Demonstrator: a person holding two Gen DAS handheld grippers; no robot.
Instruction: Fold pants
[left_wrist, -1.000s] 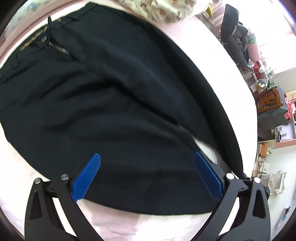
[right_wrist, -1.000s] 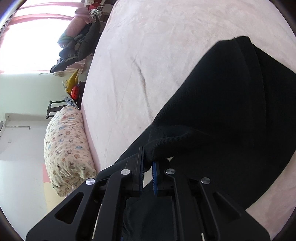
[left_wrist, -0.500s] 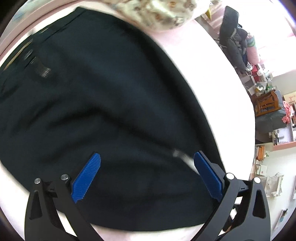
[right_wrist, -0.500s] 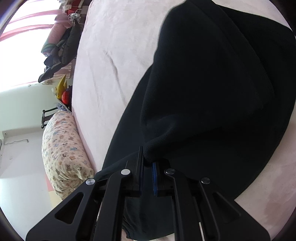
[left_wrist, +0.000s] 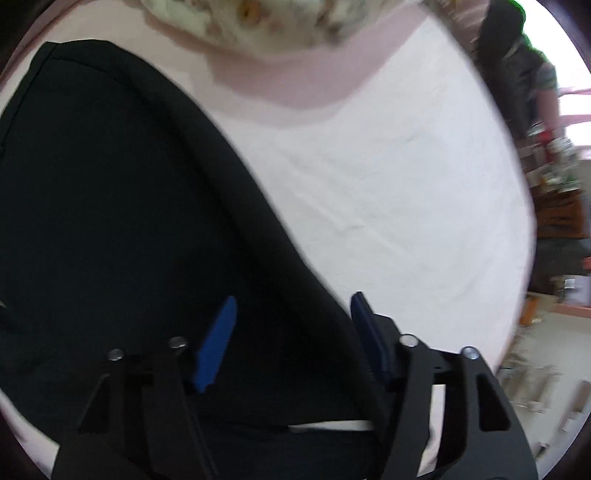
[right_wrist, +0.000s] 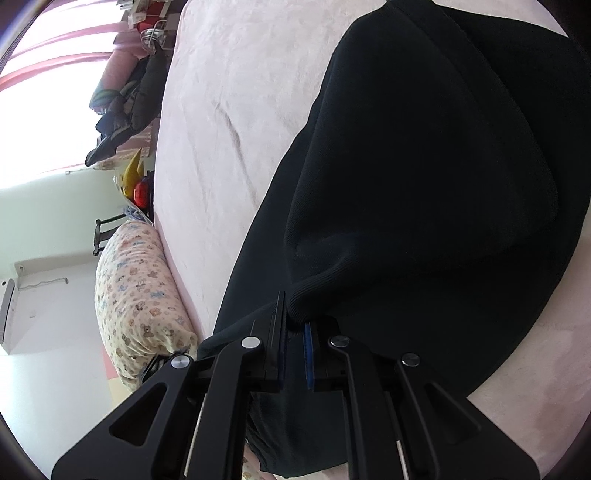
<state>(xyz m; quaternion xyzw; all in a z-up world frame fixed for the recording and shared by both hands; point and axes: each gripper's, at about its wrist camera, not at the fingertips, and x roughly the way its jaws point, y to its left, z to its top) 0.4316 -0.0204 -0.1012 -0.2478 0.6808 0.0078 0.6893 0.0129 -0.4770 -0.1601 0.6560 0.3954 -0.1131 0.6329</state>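
Black pants (left_wrist: 122, 206) lie spread on a pink bed. In the left wrist view my left gripper (left_wrist: 291, 314) is open, its blue pads straddling the pants' right edge close above the cloth, with nothing pinched. In the right wrist view my right gripper (right_wrist: 294, 325) is shut on a bunched fold of the pants (right_wrist: 424, 192), lifted and drawn over the layer below.
A patterned pillow (right_wrist: 136, 291) lies at the head of the bed and also shows in the left wrist view (left_wrist: 258, 18). Bare pink bedsheet (left_wrist: 388, 192) lies to the right of the pants. Dark clothes (right_wrist: 129, 99) and furniture stand beyond the bed.
My left gripper has swung right to the pants' edge and its jaws have narrowed. My right gripper has carried the held fold further over the pants.
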